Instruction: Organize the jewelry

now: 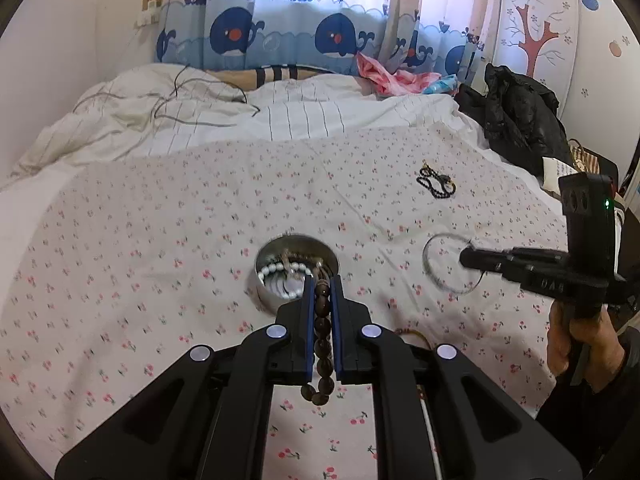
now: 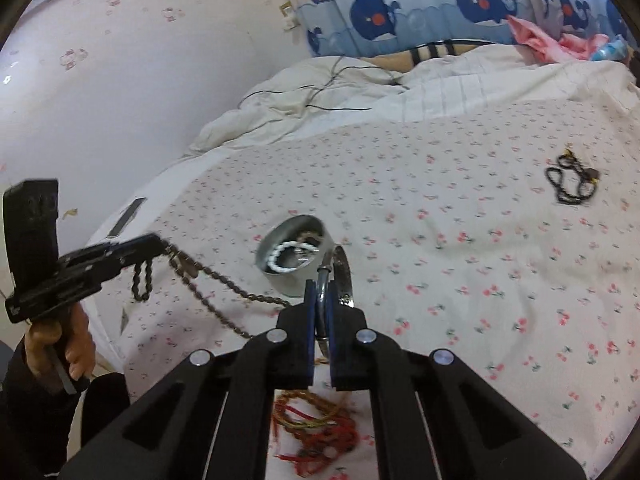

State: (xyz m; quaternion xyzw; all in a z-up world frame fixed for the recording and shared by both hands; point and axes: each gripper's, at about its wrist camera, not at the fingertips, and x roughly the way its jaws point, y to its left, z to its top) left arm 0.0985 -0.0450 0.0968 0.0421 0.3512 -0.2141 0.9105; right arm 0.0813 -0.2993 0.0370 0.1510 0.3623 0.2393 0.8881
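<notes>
Over the bed [image 1: 160, 240], left tongs [image 1: 322, 292] clamped on dangling brown bead strand [image 1: 322, 332], right tongs [image 2: 319, 292] on metal bangle [image 2: 340, 276]: either could slip or snag the tin [image 2: 294, 280].

- Tin [image 1: 297, 270] stands on the bed [image 1: 160, 240], near its front edge; a bead bracelet [image 1: 285, 270] lies in it.
- Left claw [image 1: 322, 308], just before the tin, clamps a bead strand [image 1: 322, 332] that hangs below it.
- Right claw [image 2: 319, 308], right of the tin, grips a bangle [image 2: 340, 276].
- Dark bead chain [image 1: 436, 184] lies farther back, to the right.
- Cord bundle [image 2: 316, 428] lies on the bed beneath the right claw.
</notes>
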